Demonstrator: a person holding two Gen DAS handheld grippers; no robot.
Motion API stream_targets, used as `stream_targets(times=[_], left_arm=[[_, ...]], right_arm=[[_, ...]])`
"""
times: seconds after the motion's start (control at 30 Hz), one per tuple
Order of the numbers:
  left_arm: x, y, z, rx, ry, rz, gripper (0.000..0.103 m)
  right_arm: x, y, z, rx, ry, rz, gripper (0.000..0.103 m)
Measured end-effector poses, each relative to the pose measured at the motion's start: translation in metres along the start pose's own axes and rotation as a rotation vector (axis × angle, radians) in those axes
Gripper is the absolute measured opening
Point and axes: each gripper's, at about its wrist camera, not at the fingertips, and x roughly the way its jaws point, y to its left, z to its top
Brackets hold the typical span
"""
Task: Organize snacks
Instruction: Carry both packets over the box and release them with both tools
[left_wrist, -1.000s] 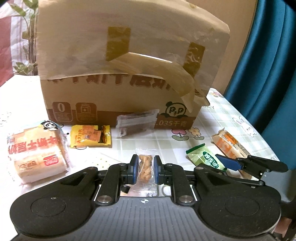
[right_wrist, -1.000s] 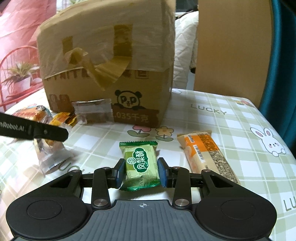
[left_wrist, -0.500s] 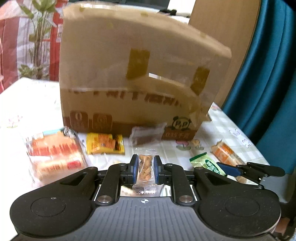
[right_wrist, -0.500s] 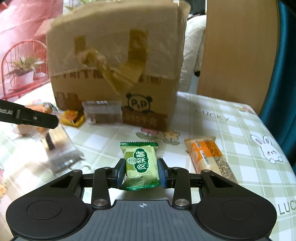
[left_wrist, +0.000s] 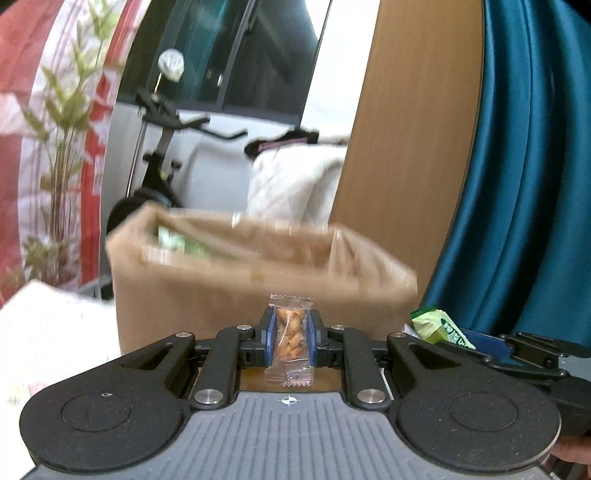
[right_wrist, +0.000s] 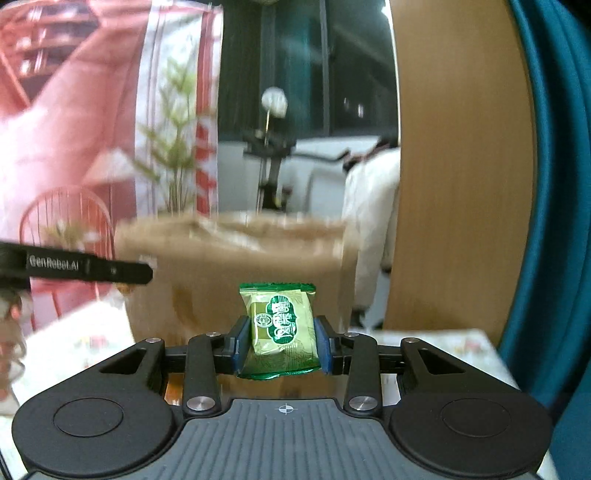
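My left gripper (left_wrist: 291, 334) is shut on a small clear packet of brown twisted snack (left_wrist: 291, 338), held up in front of the cardboard box (left_wrist: 258, 291). The box's open top shows just above the packet, with something green inside at its left. My right gripper (right_wrist: 281, 341) is shut on a green snack packet (right_wrist: 282, 326), also raised before the same box (right_wrist: 236, 280). In the left wrist view the right gripper with its green packet (left_wrist: 439, 328) sits at the right. In the right wrist view the left gripper's black finger (right_wrist: 92, 267) crosses the left side.
A teal curtain (left_wrist: 524, 166) hangs at the right beside a wooden panel (left_wrist: 410, 140). An exercise bike (left_wrist: 159, 147) and a potted plant (left_wrist: 62, 147) stand behind the box. The checked tablecloth (right_wrist: 443, 343) shows at the right of the box.
Both grippers have risen with their packets from the table to about the box's open top. The snacks on the table have dropped out of sight. The scene is motion-blurred.
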Motion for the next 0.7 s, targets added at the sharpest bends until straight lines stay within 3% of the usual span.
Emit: stream_targets(times=[0.2, 0.33, 0.5, 0.53, 0.57, 0.6, 0.7], left_arm=[[0.034, -0.002, 0.046, 0.019, -0.037, 0.003, 0.018], [0.067, 0.005, 0.063, 0.019, 0.014, 0.007, 0.018], [0.093, 0.016, 0.064, 0.068, 0.062, 0.021, 0.020], [0.094, 0.020, 0.063, 0.067, 0.071, 0.018, 0.032], [0.093, 0.026, 0.062, 0.058, 0.083, 0.027, 0.050], [0.091, 0.032, 0.061, 0.043, 0.088, 0.039, 0.055], [0.078, 0.047, 0.059, 0.031, 0.087, 0.051, 0.056]], right_arm=[[0.042, -0.009, 0.049, -0.023, -0.019, 0.012, 0.034], [0.088, 0.000, 0.070, -0.033, 0.020, 0.018, 0.033], [0.135, 0.017, 0.072, -0.050, 0.087, 0.031, 0.034], [0.142, 0.020, 0.071, -0.042, 0.108, 0.038, 0.034], [0.147, 0.021, 0.070, -0.030, 0.124, 0.044, 0.035], [0.146, 0.024, 0.068, -0.020, 0.123, 0.045, 0.037], [0.138, 0.028, 0.065, -0.009, 0.110, 0.052, 0.046]])
